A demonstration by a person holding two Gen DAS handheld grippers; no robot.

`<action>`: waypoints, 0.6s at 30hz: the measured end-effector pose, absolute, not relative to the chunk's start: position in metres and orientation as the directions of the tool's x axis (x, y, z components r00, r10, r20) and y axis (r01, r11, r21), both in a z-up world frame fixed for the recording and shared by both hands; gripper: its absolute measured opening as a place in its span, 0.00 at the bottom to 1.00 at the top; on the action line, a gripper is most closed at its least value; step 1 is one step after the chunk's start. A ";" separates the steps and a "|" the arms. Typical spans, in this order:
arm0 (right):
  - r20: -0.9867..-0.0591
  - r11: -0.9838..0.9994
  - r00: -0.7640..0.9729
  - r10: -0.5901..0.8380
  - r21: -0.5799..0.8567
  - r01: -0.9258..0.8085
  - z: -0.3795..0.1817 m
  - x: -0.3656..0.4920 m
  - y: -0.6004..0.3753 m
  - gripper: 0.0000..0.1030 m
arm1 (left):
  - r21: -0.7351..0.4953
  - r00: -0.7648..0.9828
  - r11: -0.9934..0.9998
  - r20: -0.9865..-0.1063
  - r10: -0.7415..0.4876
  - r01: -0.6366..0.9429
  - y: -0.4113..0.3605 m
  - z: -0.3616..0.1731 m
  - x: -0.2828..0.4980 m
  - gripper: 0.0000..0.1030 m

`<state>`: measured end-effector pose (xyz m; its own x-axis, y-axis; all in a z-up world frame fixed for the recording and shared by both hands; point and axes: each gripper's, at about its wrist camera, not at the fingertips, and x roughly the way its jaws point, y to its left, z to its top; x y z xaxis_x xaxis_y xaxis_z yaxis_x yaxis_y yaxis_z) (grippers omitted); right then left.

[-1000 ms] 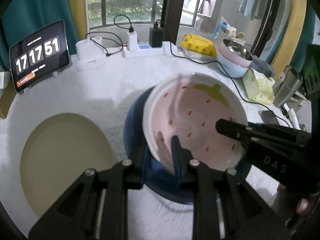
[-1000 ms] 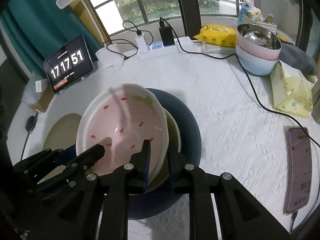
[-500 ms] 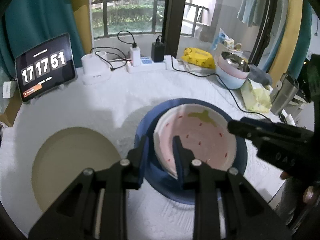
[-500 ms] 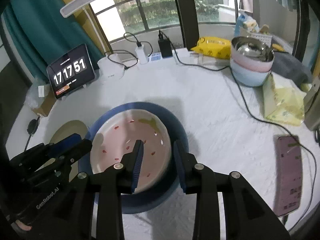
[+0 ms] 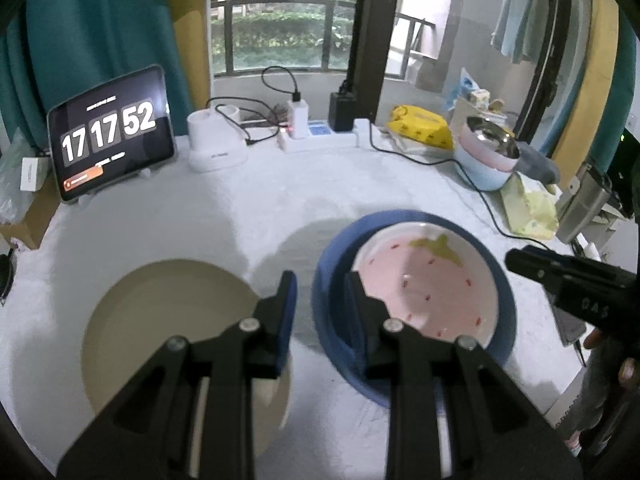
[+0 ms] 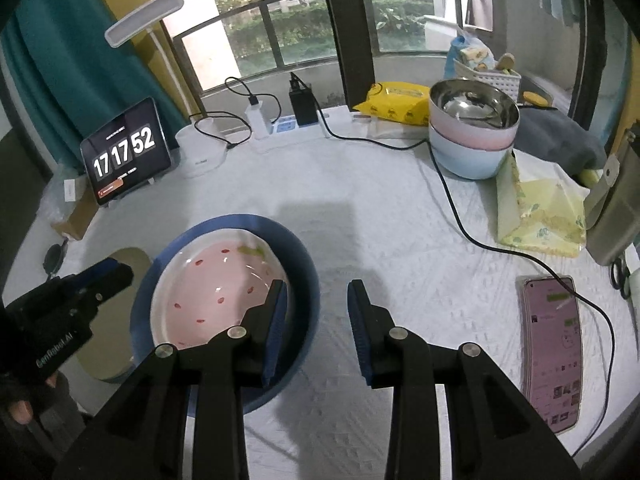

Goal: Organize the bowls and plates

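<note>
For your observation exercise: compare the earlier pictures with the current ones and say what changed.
Both grippers, left and right, released the strawberry plate and opened their jaws; it now sits in the blue bowl. The beige plate stayed put.

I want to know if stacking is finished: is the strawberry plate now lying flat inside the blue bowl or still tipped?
Lying inside. The strawberry plate sits level within the blue bowl's rim; neither open tongs touch it.
</note>
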<state>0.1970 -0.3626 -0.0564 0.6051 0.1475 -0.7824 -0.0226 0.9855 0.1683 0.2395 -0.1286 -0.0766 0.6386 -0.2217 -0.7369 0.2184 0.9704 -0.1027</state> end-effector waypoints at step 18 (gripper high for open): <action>-0.814 0.973 0.544 0.204 0.228 -0.023 -0.090 0.210 -0.366 0.32 | -0.070 0.567 0.971 -0.801 -0.191 0.229 -0.134 -0.109 0.255 0.27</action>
<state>0.2096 -0.3659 -0.0900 0.5444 0.2036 -0.8137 -0.0225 0.9733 0.2285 0.2550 -0.1341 -0.1094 0.5673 -0.1911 -0.8010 0.2288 0.9710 -0.0696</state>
